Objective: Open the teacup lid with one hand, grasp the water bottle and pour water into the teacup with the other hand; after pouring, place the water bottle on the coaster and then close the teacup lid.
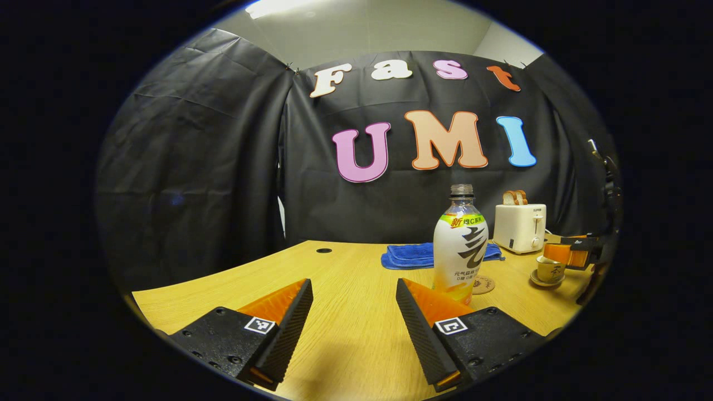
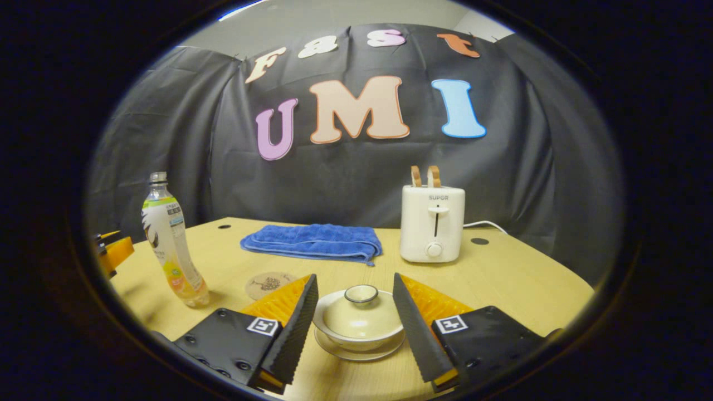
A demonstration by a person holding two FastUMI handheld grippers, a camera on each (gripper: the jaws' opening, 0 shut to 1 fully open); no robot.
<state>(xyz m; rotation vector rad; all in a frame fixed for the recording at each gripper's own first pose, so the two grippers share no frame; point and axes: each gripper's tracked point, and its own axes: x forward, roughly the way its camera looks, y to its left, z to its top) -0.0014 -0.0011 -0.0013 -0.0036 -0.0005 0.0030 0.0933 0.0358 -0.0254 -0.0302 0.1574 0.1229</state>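
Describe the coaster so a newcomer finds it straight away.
Start at the white toaster by the black cloth wall, then come forward past the folded blue towel. The round brown coaster lies flat between the plastic bottle and the lidded teacup, nothing on it.

Bare table [image 1: 356, 328] seen ahead of left gripper [image 1: 354, 289]; water bottle [image 1: 460, 245] stands right of path. Teacup [image 2: 359, 320] framed between right gripper [image 2: 355, 287] fingers (untouched); toaster [image 2: 432, 223], towel [image 2: 315, 240] behind.

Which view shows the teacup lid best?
The right gripper view: the teacup lid sits close, between the open tongs, knob and dome clear. The left gripper view shows the teacup small and far off, lid detail unclear.
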